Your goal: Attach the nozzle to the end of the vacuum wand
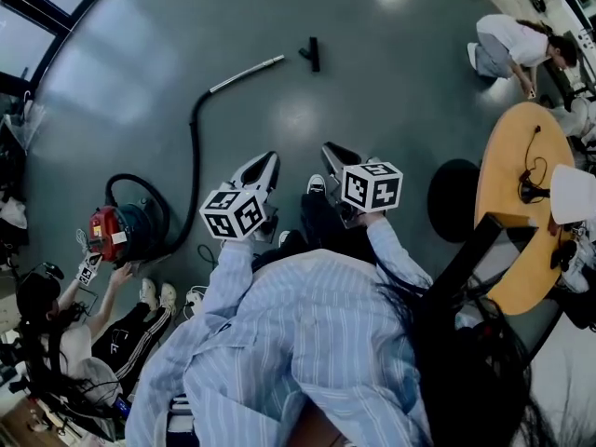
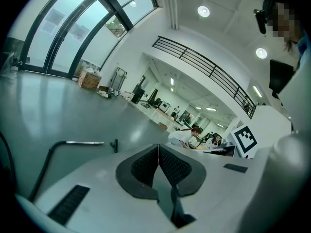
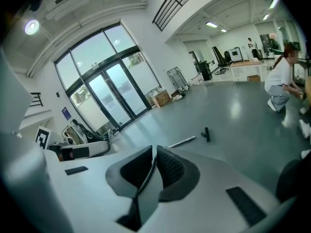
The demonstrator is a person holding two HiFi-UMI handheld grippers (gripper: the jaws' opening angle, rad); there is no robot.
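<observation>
HANDS EMPTY, PARTS WAITING: Two hand-held tools are raised over a glossy grey floor [image 1: 391,73]. The left gripper [image 1: 265,168] and the right gripper [image 1: 333,156] sit side by side, just ahead of their holder's pale-blue striped shirt [image 1: 307,333]. Each pair of fingers is pressed together with nothing between them (neither tool carries anything).

The small black T-shaped plastic nozzle [image 1: 312,53] lies on the floor at the far side. It is just right of the open tip of the slim silver metal vacuum wand [image 1: 247,73], near it but not touching. The wand runs back left into a black hose [image 1: 195,147]. The hose curves nearer to a red and dark canister vacuum cleaner [image 1: 126,226] at the left, beside a seated person [image 1: 56,333].

Nothing is joined yet, and both parts lie well apart from the grippers, so the step in hand appears to be the approach. The next move probably calls for getting down to the floor and spreading both sets of fingers. One would take the nozzle and the other the wand's end, then the nozzle's socket would be lined up with the tube.
</observation>
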